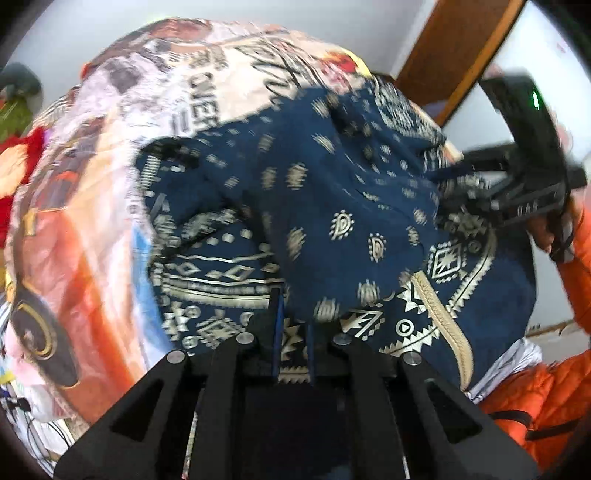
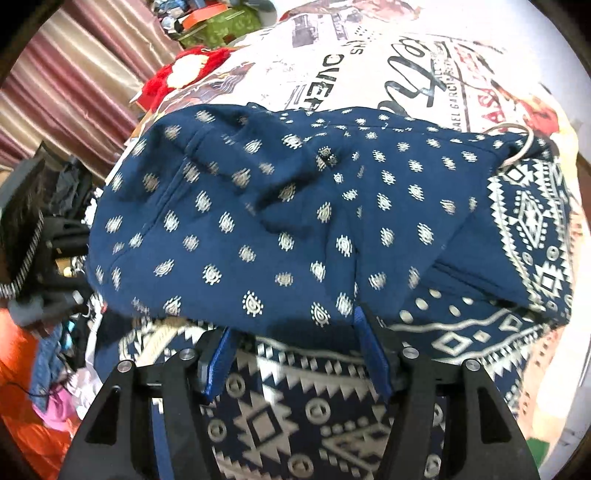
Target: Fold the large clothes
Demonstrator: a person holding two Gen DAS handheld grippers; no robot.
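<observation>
A large navy garment [image 1: 325, 206] with a cream tribal print lies bunched on a printed bedspread [image 1: 92, 206]. My left gripper [image 1: 293, 332] is shut on the garment's near edge, cloth pinched between its blue pads. The right gripper's body [image 1: 524, 184] shows at the right of the left wrist view, at the garment's far side. In the right wrist view the garment [image 2: 295, 229] lies folded over itself. My right gripper [image 2: 295, 354] is open, its fingers wide apart just over the patterned hem, holding nothing.
The bedspread [image 2: 388, 66] carries lettering and pictures. A red knitted item [image 2: 184, 74] and green boxes [image 2: 221, 26] sit at the far edge by a pink curtain [image 2: 74, 74]. An orange jacket sleeve [image 1: 535, 387] and a clothes pile [image 2: 62, 369] are close by.
</observation>
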